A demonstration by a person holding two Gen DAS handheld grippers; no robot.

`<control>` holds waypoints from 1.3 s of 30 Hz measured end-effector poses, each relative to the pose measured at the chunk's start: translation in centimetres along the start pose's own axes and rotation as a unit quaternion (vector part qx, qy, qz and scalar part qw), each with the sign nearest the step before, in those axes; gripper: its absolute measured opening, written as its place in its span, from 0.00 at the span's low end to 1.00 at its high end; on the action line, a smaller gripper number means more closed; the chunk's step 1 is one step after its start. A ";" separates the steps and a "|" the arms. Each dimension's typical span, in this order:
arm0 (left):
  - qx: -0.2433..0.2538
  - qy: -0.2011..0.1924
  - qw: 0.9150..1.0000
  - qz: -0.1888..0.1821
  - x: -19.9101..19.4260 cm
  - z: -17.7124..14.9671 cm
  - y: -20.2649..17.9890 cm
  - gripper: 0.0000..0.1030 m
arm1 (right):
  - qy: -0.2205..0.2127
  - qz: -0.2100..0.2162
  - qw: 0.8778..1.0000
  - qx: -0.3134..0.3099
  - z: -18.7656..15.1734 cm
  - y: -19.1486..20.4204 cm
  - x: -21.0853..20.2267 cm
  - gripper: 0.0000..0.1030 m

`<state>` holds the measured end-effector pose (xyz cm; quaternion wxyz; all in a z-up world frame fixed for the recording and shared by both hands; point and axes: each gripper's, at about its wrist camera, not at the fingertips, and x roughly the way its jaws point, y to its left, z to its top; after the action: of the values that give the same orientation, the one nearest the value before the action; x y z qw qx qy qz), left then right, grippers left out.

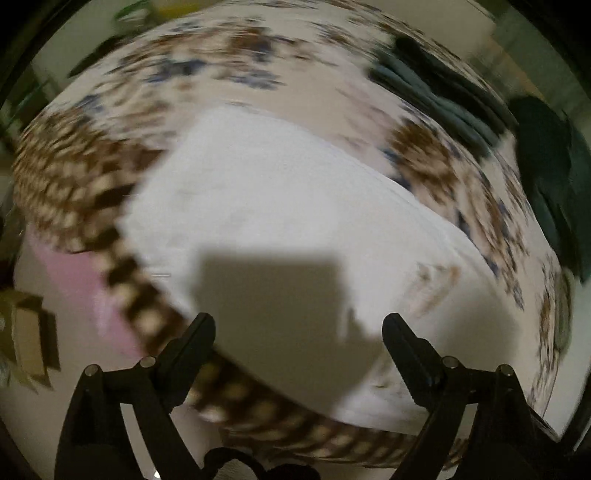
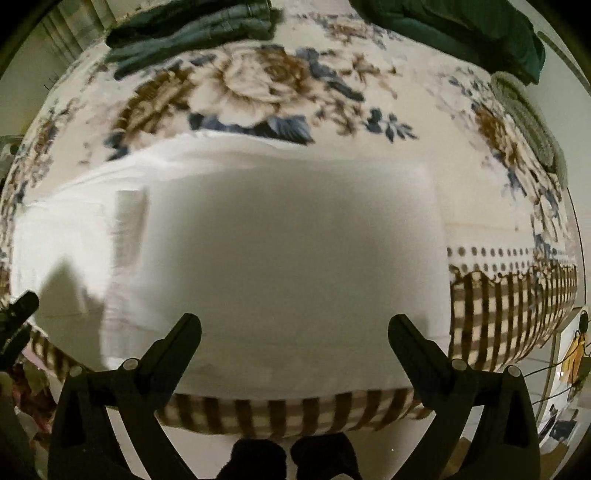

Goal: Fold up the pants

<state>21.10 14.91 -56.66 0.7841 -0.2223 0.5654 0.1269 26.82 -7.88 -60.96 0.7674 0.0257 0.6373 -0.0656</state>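
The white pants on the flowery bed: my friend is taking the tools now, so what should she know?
Left tool: open, nothing between its fingers, over the white pants.
Right tool: open too, empty, above the same pants.
The pants lie flat as a neat block on the flowery blanket, near its striped edge.
Dark folded clothes sit at the far side.
Done: the pants look folded and let go.
Left: maybe one more fold or a move to the pile; I cannot tell which.
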 end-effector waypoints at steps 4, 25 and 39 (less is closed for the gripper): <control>-0.070 0.016 0.997 0.006 1.1 0.6 5.1 0.90 | -0.005 0.014 1.000 0.012 -0.3 1.1 -2.2 1.00; -0.273 -0.025 0.956 -0.106 2.5 1.5 13.6 0.54 | 0.067 0.022 0.997 0.024 -1.0 3.6 1.7 1.00; -0.264 -0.028 0.957 -0.119 5.5 3.2 13.8 0.57 | 0.076 0.021 0.997 0.026 -0.6 3.3 2.2 1.00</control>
<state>19.40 28.19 -63.83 0.7224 -0.4835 0.4589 0.1839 27.04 -4.71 -63.36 0.7170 0.0643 0.6912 -0.0639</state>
